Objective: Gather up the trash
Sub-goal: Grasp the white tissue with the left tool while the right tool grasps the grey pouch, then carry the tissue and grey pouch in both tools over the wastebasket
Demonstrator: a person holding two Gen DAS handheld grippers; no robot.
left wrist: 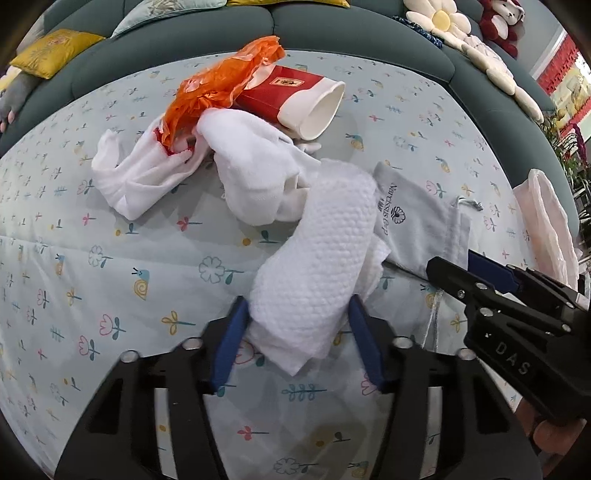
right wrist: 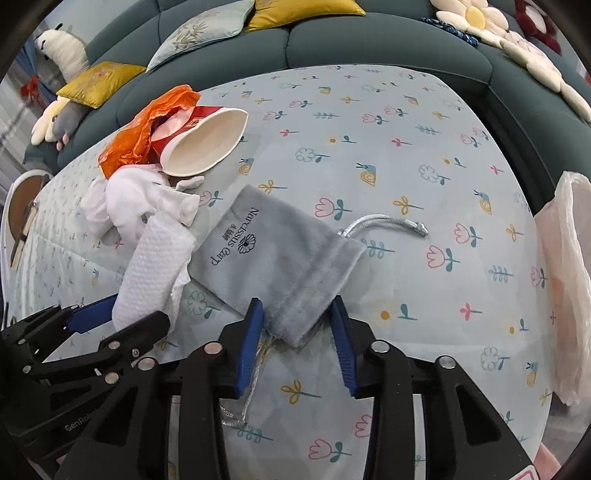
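A white dimpled tissue (left wrist: 314, 258) lies on the patterned bed sheet (left wrist: 110, 277); my left gripper (left wrist: 295, 332) is open with its blue fingers on either side of the tissue's near end. A grey drawstring pouch (right wrist: 280, 258) lies to its right; my right gripper (right wrist: 297, 325) is open around the pouch's near corner. Behind are white socks (left wrist: 155, 177), an orange plastic wrapper (left wrist: 218, 88) and a red and white paper cup (left wrist: 306, 103) on its side. The tissue (right wrist: 155, 266) and cup (right wrist: 207, 144) also show in the right wrist view.
A pale pink plastic bag (right wrist: 565, 280) hangs at the bed's right edge. A dark teal padded frame (left wrist: 332, 40) rings the bed, with yellow cushions (right wrist: 99, 81) and plush toys (left wrist: 450, 22) on it.
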